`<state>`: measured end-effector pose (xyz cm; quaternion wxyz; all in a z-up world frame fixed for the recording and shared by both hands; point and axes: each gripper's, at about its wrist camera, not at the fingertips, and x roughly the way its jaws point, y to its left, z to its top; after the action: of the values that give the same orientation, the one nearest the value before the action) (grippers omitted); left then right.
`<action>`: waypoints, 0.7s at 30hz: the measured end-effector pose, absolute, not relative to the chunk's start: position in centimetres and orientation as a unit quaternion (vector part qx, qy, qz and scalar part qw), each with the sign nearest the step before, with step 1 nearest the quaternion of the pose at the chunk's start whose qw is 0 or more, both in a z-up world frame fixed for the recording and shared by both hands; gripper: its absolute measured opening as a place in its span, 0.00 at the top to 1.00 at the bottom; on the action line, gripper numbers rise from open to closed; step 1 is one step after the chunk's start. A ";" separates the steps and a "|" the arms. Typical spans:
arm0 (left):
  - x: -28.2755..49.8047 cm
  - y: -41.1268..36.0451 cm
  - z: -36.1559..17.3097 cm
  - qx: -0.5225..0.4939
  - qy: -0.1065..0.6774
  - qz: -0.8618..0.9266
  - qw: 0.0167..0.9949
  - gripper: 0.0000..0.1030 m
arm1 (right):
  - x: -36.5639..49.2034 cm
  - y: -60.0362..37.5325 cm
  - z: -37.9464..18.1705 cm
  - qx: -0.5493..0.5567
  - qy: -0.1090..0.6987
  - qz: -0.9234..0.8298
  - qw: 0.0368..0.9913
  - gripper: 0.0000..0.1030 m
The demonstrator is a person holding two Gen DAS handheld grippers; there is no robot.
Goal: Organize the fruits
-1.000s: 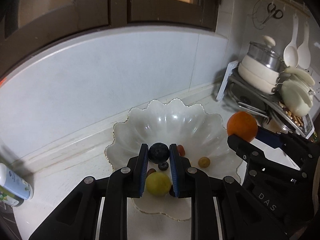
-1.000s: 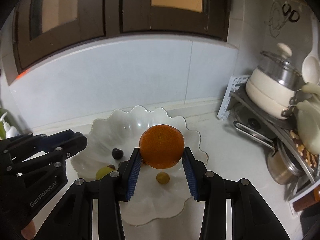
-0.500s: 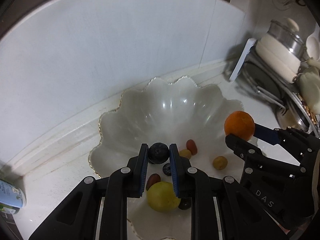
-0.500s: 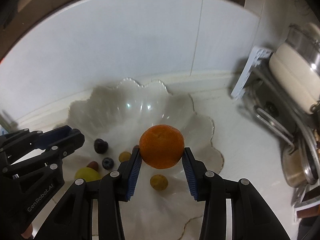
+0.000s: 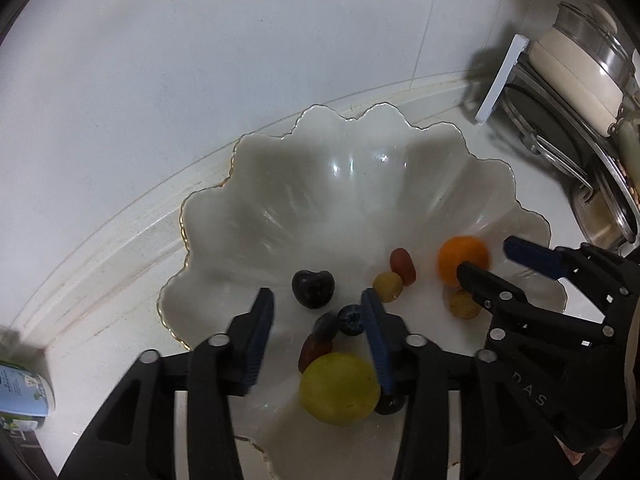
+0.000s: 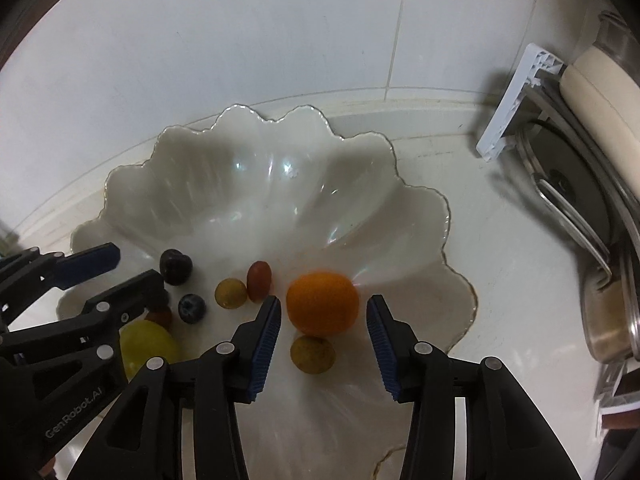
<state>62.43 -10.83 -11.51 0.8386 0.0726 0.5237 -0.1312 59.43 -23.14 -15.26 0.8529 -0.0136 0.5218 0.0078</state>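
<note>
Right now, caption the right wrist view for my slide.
Right gripper open over the orange, jaws just opened, in the scalloped white bowl.

The bowl [image 6: 168, 184] looks like glossy white glazed ceramic, with bright highlights and a thin gilt line on its scalloped rim. The orange [image 6: 322, 303] has a matt, finely dimpled skin; the plum [image 5: 313, 287] is dark, smooth and faintly shiny. The wall tiles [image 6: 240, 40] are smooth and white with a dull sheen. The pot lid [image 5: 592, 32] is glass rimmed in polished metal. Both grippers are matt black plastic with ribbed blue pads [image 6: 265, 344].
</note>
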 end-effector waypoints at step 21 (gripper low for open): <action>49.8 -6.1 -2.6 0.078 0.356 -0.090 0.927 0.39 | 45.6 -21.5 -5.6 0.009 0.368 -0.038 0.929 0.47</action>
<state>49.77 -6.09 -2.59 0.9266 0.0785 0.3564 -0.0902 45.61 -21.49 -5.61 0.9291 0.0088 0.3679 -0.0376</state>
